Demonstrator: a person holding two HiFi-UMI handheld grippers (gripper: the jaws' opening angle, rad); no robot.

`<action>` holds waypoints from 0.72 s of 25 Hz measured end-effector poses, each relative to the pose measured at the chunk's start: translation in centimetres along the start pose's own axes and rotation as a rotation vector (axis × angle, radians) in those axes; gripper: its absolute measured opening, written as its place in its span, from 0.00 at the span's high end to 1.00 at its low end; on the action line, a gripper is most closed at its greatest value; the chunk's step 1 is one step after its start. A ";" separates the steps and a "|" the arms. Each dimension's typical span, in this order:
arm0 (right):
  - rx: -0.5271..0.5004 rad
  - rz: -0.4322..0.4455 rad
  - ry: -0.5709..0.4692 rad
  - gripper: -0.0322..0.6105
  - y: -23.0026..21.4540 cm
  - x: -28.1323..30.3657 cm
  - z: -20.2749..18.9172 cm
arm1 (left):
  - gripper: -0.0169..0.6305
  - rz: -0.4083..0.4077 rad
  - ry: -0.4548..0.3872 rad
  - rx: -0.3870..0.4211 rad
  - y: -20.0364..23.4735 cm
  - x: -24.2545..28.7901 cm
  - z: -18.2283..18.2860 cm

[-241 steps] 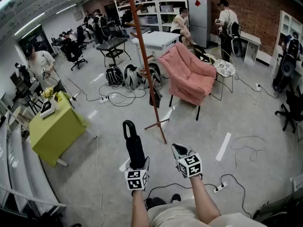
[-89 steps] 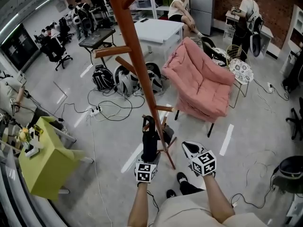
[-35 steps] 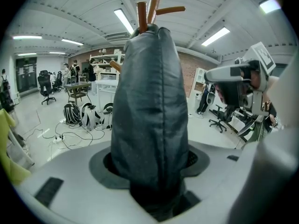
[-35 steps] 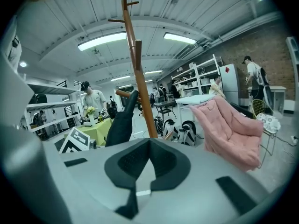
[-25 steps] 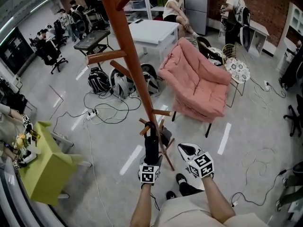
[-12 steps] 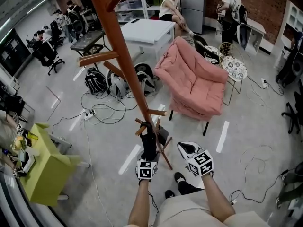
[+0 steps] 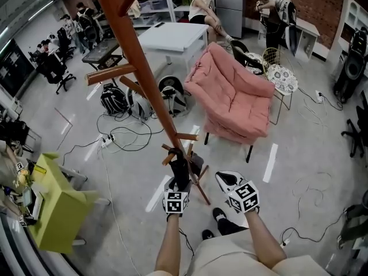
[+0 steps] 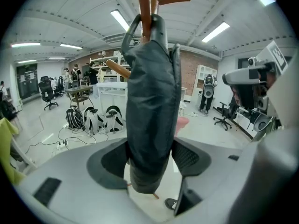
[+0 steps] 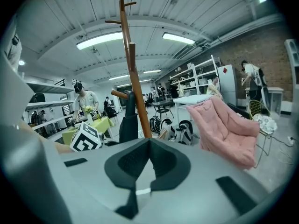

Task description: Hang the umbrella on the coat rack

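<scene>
Hanging by its loop from a low peg (image 7: 167,159) of the coat rack (image 7: 144,79), the folded umbrella (image 7: 180,170) looks light, soft-sleeved and slippery; its firm middle seems the place to grasp. The left gripper (image 8: 150,158) has just been opening, jaws spread either side of the umbrella's lower end. The right gripper (image 9: 149,146) is pressed together, empty. Only the left gripper view shows the loop round the peg.

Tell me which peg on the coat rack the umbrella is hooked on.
The short low peg on the pole's left, with the umbrella's loop over it. The low peg pointing at the pink chair and the long upper pegs are bare.
</scene>
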State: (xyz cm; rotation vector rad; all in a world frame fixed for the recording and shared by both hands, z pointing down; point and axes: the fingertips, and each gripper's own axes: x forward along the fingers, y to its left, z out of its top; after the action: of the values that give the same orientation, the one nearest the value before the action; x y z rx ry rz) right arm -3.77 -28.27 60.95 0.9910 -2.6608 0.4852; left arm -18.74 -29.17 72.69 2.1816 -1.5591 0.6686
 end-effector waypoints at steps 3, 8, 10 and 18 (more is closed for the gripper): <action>0.007 0.004 0.002 0.95 0.1 0.2 -0.3 | 0.53 0.018 -0.019 0.006 0.4 -0.7 0.5; 0.031 0.016 -0.003 0.95 0.7 0.7 -0.4 | 0.54 0.026 -0.051 0.006 0.5 -2.3 1.0; 0.038 0.025 -0.010 0.95 1.0 0.8 -0.2 | 0.54 0.033 -0.062 0.001 0.4 -2.9 1.4; 0.061 0.050 -0.039 0.95 2.4 1.2 0.3 | 0.59 0.048 -0.108 -0.007 0.2 -5.2 2.8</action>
State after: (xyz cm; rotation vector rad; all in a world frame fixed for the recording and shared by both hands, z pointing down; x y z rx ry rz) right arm -6.34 -27.37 60.57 0.9629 -2.7264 0.5665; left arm -19.95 -26.76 67.40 2.2141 -1.6698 0.5672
